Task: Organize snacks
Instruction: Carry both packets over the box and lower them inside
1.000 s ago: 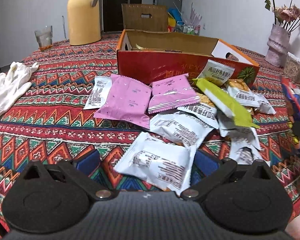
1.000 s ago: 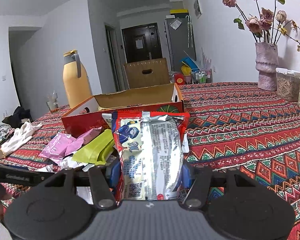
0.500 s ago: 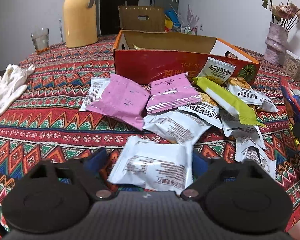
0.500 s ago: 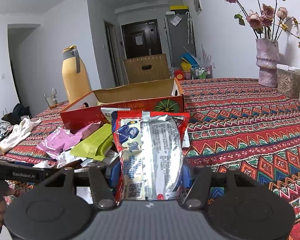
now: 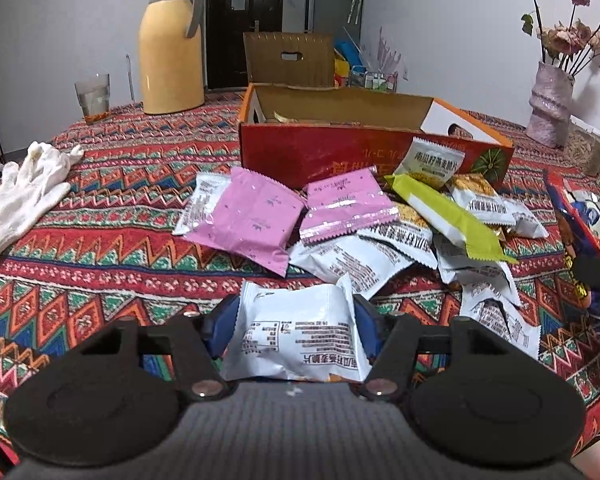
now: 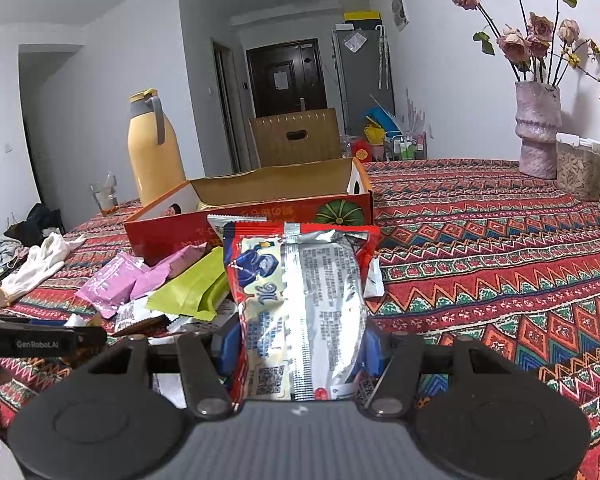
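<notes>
Clamping a white snack packet between its blue pads, the left hand-held gripper holds it just above the patterned worktop. Ahead of it lies a heap of snack packets (pink, white, one green), with the open red box behind them. The right hand-held gripper is closed on a red and silver packet, upright, with the box beyond it.

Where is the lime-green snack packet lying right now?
In the left wrist view the lime-green packet lies on top of the white packets, right of the pink packets, just in front of the red box.
</notes>
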Demonstrator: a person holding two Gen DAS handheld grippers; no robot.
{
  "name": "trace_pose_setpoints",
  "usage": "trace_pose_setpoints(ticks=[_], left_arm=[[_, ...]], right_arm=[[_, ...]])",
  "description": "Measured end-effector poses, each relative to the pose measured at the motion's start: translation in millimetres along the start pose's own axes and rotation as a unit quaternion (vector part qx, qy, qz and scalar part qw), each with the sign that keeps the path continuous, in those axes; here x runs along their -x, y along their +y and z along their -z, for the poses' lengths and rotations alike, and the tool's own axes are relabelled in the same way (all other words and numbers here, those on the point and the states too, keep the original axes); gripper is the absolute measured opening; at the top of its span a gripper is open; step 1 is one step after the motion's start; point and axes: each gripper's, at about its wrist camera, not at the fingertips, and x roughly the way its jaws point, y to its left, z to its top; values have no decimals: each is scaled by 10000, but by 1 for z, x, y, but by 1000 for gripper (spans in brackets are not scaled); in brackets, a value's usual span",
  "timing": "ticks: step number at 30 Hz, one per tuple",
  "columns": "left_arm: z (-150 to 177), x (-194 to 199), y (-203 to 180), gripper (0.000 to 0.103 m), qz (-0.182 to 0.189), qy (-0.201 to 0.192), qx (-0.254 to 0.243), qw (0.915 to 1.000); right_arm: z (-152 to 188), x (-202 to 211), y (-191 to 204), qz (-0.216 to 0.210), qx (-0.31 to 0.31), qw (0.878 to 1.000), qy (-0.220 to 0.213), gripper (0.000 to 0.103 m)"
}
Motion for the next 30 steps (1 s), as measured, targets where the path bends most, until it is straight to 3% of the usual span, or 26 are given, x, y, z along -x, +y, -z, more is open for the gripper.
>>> trace_pose_setpoints(ticks=[13,30], left_arm=[[-30,22,-2,61,-72,-564,-45,9984],[-91,5,0,61,-68,-1000,127,9949]], right_arm=[[-13,0,6,-66,116,9998,-148,57],[-61,-32,13,-101,283,9981,-542,57]])
